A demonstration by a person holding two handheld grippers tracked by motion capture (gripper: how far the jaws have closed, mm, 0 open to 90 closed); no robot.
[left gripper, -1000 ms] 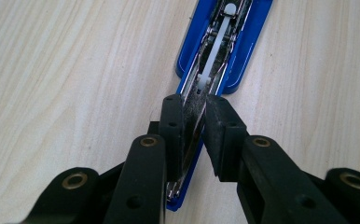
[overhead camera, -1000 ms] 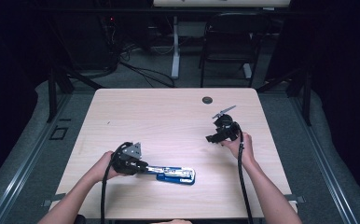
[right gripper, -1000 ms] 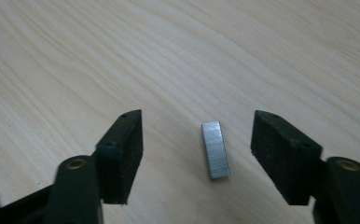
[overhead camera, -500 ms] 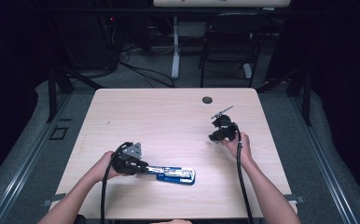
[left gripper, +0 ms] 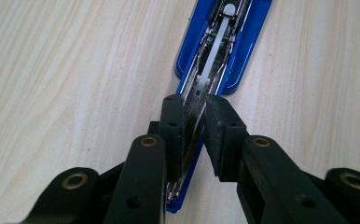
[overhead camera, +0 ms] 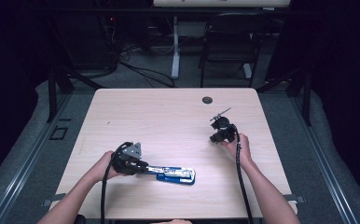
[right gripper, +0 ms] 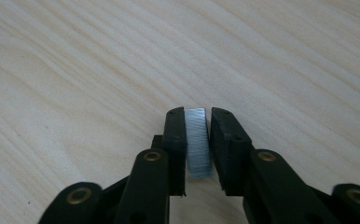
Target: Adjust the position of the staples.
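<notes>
A blue stapler [overhead camera: 176, 175] lies swung open near the table's front edge, its metal staple channel [left gripper: 215, 56] facing up. My left gripper [overhead camera: 143, 167] is shut on the near end of that channel, jaws [left gripper: 194, 107] pinching it from both sides. At the right of the table, my right gripper [overhead camera: 215, 138] points down at the wood. Its jaws [right gripper: 197, 116] have just been closing. A short silver strip of staples [right gripper: 198, 140] stands between them, and both pads are against it.
The light wooden table [overhead camera: 169, 116] has a black round grommet [overhead camera: 207, 100] near its far edge. A dark chair [overhead camera: 229, 42] and cables stand on the floor beyond. Each gripper trails a black cable toward the front edge.
The right gripper has dipped slightly toward the table. The left gripper and the stapler have not moved.
</notes>
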